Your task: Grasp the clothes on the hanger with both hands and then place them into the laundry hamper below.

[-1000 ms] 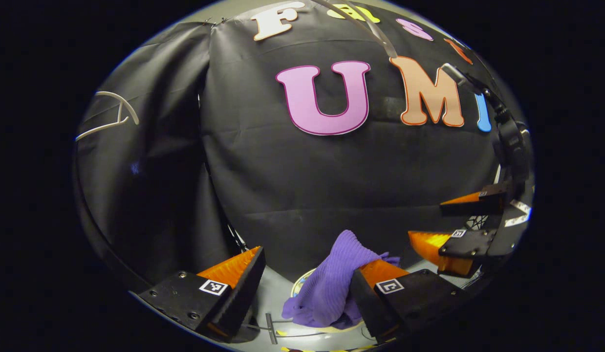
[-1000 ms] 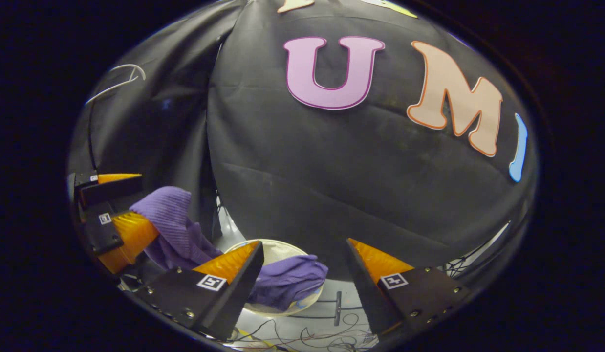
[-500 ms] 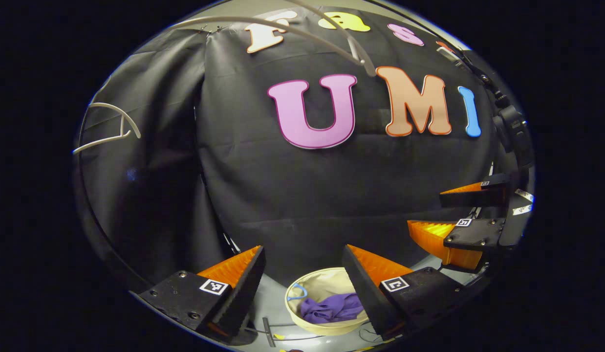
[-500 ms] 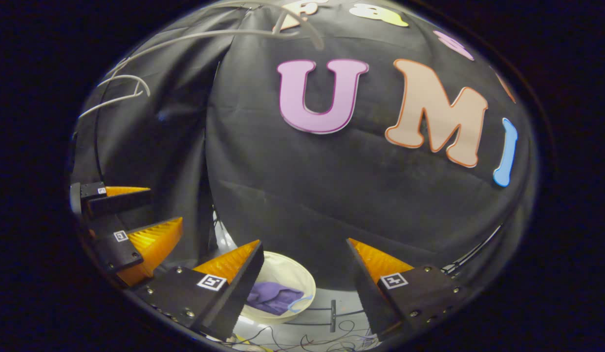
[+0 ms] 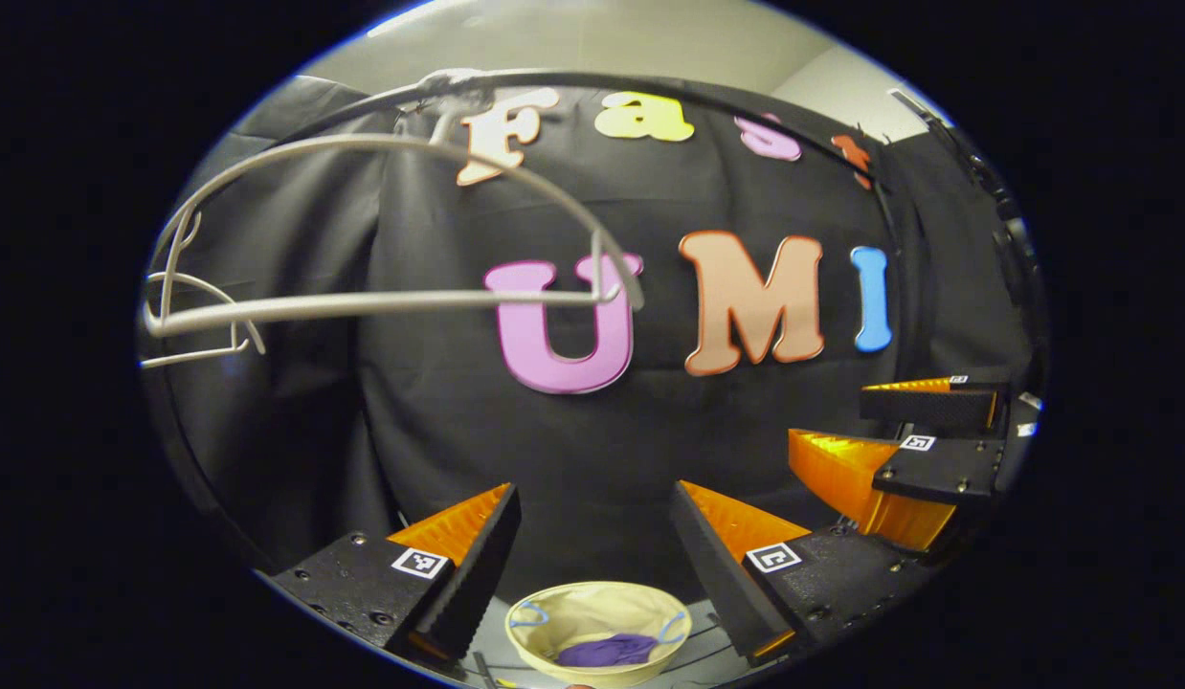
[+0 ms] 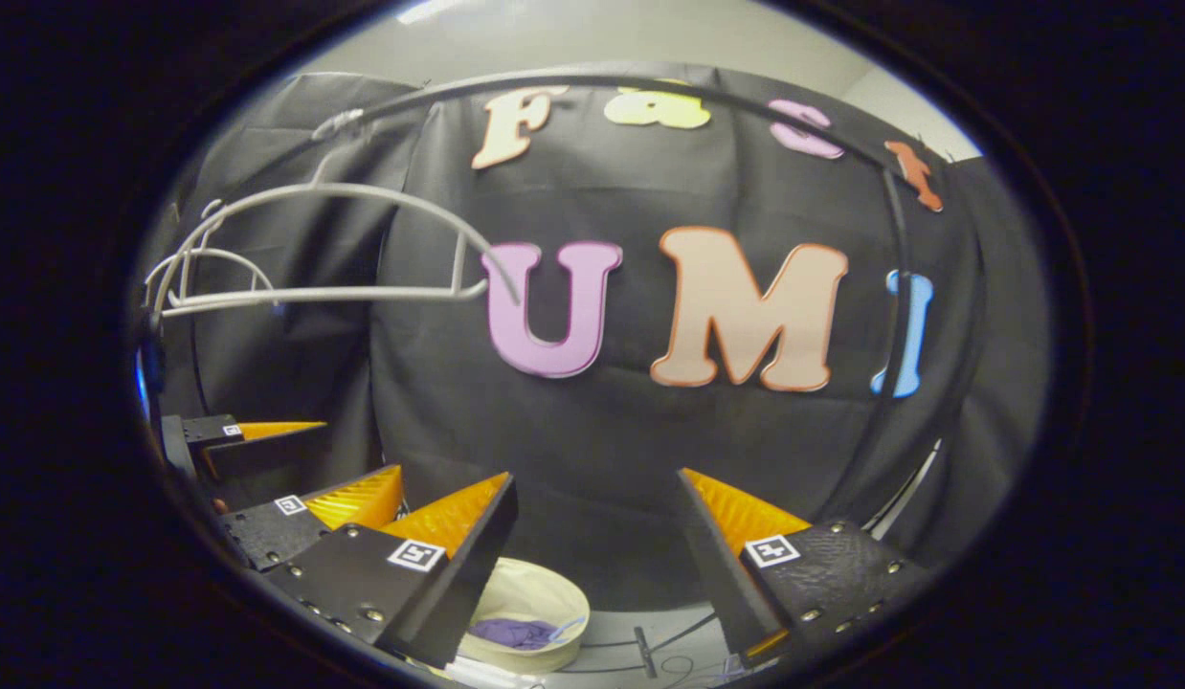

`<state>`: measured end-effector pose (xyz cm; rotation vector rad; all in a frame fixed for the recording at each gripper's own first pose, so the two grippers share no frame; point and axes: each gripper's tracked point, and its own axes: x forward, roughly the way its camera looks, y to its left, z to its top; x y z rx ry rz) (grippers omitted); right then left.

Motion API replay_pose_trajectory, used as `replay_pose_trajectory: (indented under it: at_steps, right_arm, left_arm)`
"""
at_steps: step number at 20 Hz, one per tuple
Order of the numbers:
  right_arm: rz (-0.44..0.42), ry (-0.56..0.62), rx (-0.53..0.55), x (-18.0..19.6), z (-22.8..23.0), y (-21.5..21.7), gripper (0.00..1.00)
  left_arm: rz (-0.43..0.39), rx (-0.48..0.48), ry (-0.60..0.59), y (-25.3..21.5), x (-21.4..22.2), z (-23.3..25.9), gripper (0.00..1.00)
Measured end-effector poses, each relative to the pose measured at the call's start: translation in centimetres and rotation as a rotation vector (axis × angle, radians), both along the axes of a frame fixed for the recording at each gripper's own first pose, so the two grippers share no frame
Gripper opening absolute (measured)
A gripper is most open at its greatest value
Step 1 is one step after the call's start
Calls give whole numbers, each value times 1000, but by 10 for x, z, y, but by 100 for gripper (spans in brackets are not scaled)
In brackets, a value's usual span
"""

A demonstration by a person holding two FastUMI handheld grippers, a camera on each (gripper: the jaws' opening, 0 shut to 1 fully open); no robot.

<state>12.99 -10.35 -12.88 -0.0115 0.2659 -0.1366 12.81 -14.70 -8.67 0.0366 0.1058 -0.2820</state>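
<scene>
In the left gripper view, the left hand-held gripper (image 5: 592, 536) had its fingers spread wide apart with nothing between them. Below and ahead of its tips sat the laundry hamper (image 5: 554, 612), pale and round, with the purple clothes (image 5: 607, 651) lying crumpled inside it. Up and to that gripper's left hung a bare white hanger (image 5: 382, 301) on the dark rail (image 5: 650, 86).

In the right gripper view, the right hand-held gripper (image 6: 597, 526) was likewise wide apart and empty, touching nothing. The hamper (image 6: 545, 593) lay below, partly behind its left finger, the purple clothes (image 6: 511, 632) in the bottom.

A second before, the clothes were draped over the left gripper's finger above the hamper; half a second before, they were already in it. Since then both grippers had lifted, so the hamper looked smaller and lower, and the hanger had come into fuller sight overhead.
</scene>
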Motion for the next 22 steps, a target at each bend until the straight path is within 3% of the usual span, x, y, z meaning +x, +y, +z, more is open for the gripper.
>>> replay_pose_trajectory:
  at_steps: [5, 6, 7, 11, 22]
  right_arm:
    - [-102, -124, -29, -50, 67, -33, 97]
    - [-119, -145, -24, -60, 80, -35, 98]
    - [-136, -164, -24, -70, 91, -39, 98]
    - [-190, -217, -60, -104, 126, -54, 96]
    - [-195, -232, -87, -132, 141, -60, 97]
  left_arm:
    - [-109, -45, -46, -36, -30, 43, 99]
    - [-127, -58, -47, -42, -37, 50, 94]
    - [-144, -73, -44, -50, -41, 53, 100]
    - [-186, -97, -61, -65, -57, 69, 100]
    - [-172, -116, -97, -61, -78, 96, 97]
